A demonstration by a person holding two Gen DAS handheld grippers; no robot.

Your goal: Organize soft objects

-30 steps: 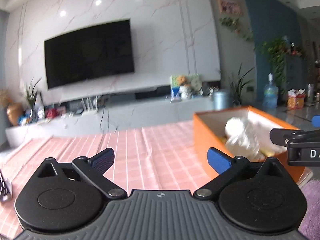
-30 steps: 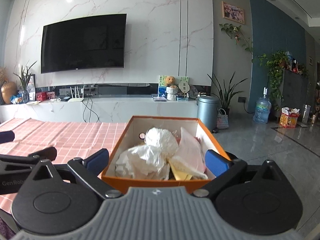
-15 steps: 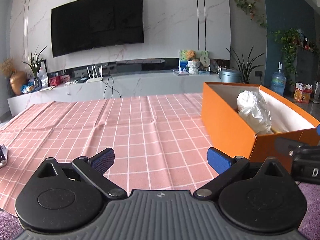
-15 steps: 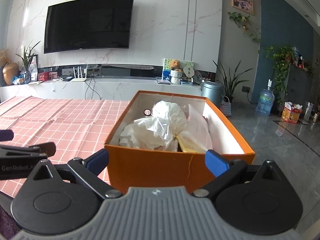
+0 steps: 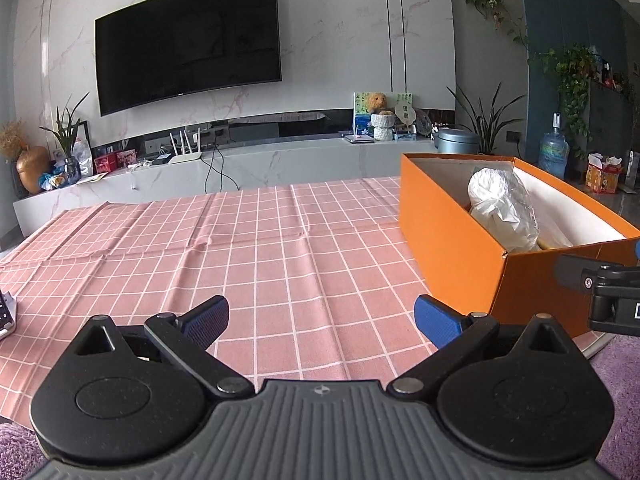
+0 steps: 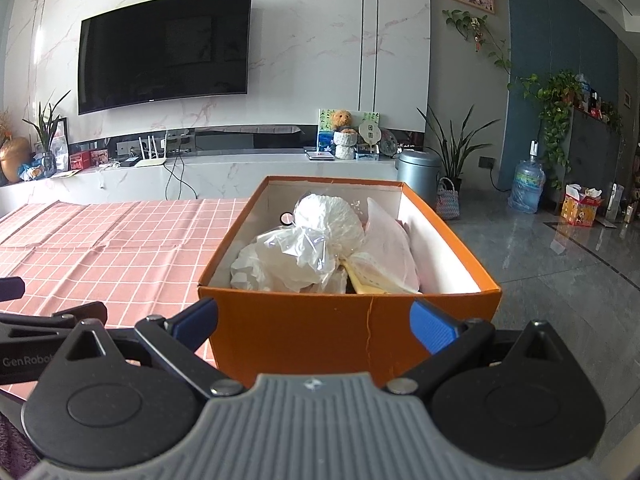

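An orange cardboard box (image 6: 348, 332) stands at the right end of the pink checked tablecloth (image 5: 260, 256). It holds crumpled white plastic bags (image 6: 304, 256) and a yellowish flat piece (image 6: 364, 284). In the left wrist view the same box (image 5: 452, 236) is at the right, with a white bag (image 5: 500, 204) showing above its wall. My right gripper (image 6: 314, 320) is open, its blue fingertips level with the box's near wall, holding nothing. My left gripper (image 5: 320, 316) is open over the bare cloth, left of the box.
A purple rug (image 5: 624, 380) lies below the table's near edge. A pale object (image 5: 6, 314) sits at the cloth's far left. Behind are a TV (image 5: 188, 40), a marble console (image 5: 248, 160), a bin (image 6: 418, 174), plants and a grey tiled floor (image 6: 560, 272).
Both grippers have dropped lower and drawn back a little from the box, so its near wall now fills more of the right view. Both stay open and empty.
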